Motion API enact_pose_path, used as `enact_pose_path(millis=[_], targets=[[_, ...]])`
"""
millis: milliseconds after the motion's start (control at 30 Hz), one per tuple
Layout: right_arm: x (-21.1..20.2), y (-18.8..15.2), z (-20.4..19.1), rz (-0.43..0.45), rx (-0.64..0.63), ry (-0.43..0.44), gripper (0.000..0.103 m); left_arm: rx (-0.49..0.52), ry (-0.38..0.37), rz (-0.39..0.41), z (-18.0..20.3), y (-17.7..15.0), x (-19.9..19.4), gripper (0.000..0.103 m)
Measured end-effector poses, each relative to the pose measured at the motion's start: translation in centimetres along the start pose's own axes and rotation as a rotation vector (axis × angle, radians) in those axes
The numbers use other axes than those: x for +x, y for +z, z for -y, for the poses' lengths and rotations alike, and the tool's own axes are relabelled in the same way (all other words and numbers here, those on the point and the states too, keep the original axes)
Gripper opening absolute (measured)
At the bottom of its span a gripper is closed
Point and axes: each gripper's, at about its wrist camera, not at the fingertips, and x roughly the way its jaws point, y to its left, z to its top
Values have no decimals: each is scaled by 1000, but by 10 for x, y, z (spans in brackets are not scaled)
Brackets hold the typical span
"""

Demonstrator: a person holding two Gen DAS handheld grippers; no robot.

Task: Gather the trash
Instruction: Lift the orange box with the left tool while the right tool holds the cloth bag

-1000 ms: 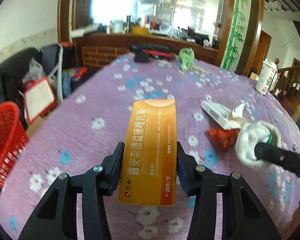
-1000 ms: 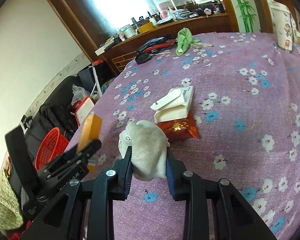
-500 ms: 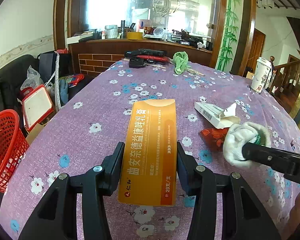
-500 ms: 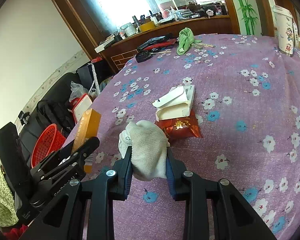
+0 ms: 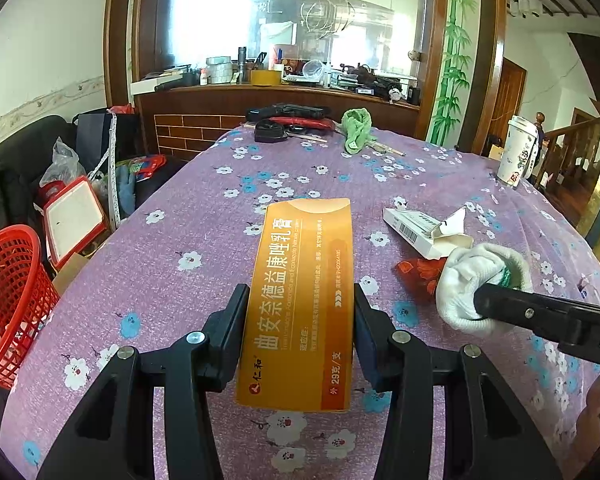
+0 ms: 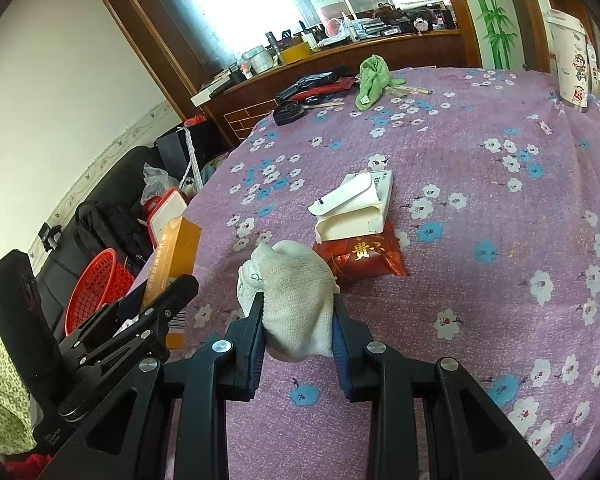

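Note:
My left gripper [image 5: 300,320] is shut on an orange medicine box [image 5: 300,300] and holds it above the purple flowered tablecloth [image 5: 188,264]; the box also shows in the right wrist view [image 6: 176,256]. My right gripper [image 6: 298,320] is shut on a crumpled white sock [image 6: 294,300], to the right of the left gripper; the sock also shows in the left wrist view [image 5: 476,280]. A torn white carton [image 6: 356,208] and a red snack wrapper [image 6: 360,258] lie on the table just beyond the sock.
A red mesh basket [image 5: 8,300] stands on the floor off the table's left edge, beside a red-rimmed white board [image 5: 74,218]. A green cloth [image 5: 358,128] and black items [image 5: 288,114] lie at the far edge. A paper cup [image 5: 518,152] stands far right.
Both grippers have lifted and tilted upward a little, so more of the room shows. Each keeps its hold on its object.

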Motion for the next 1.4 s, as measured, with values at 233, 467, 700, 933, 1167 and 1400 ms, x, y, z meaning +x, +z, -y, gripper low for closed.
enact_pose_path(millis=[233,467,700,933,1167,1400], targets=[[1,1,2,-1,10,1,32,-4,-6,4,0,2,-2,47],[3,2,4,-8,22,8,32,-3,-18,6,0,4,-4,47],[5,2,5,-17,32,14,32,-6,-26,13,-1,5,-6,47],[6,4,8,-14,52,30,32,-12,-25,19,-2,4,-7,47],[5,5,10,-8,66,39,32,-19,-26,34,-3,5,-10,47],[6,4,7,-8,51,42,32,-39,-17,37,-8,4,-10,47]])
